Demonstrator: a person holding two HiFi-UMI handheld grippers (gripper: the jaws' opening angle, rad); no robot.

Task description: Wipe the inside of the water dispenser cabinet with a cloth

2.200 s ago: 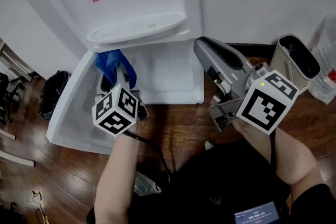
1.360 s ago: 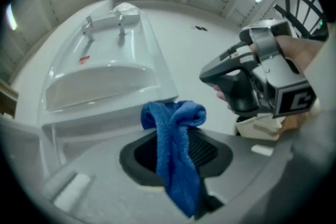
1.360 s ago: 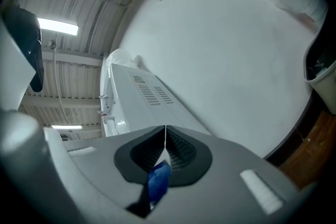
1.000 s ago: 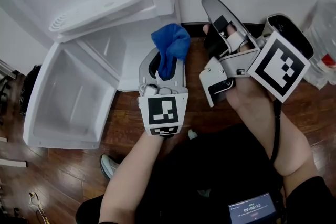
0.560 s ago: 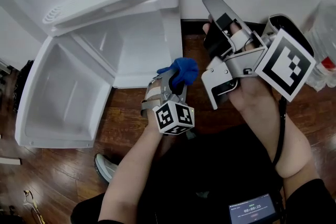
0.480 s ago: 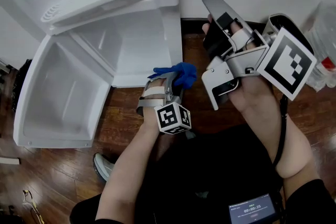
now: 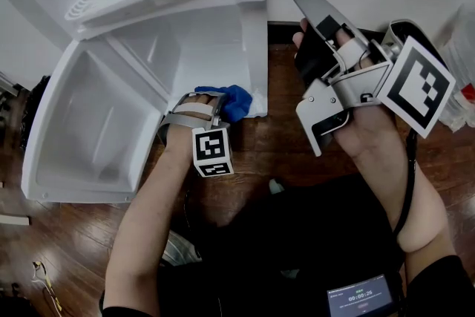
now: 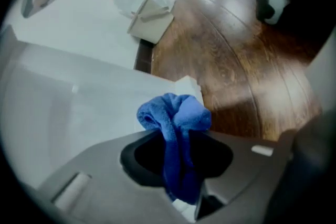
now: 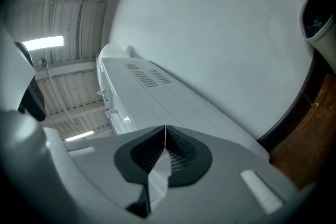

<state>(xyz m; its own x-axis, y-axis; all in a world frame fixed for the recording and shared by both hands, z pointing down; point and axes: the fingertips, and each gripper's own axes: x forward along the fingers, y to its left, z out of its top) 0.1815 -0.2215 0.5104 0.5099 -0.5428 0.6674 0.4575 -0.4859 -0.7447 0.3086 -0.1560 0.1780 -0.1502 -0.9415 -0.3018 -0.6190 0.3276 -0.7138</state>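
The blue cloth (image 7: 237, 99) is pinched tight in your left gripper (image 7: 224, 103), low at the front corner of the open water dispenser cabinet (image 7: 200, 41), next to the wood floor (image 7: 260, 152). Your right gripper (image 7: 306, 0) is closed with nothing in it, up near the wall

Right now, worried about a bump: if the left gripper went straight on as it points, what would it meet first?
Probably the white cabinet, near its front corner, with the cloth held in the left gripper touching first; the wooden floor lies beyond. Depth is unclear.
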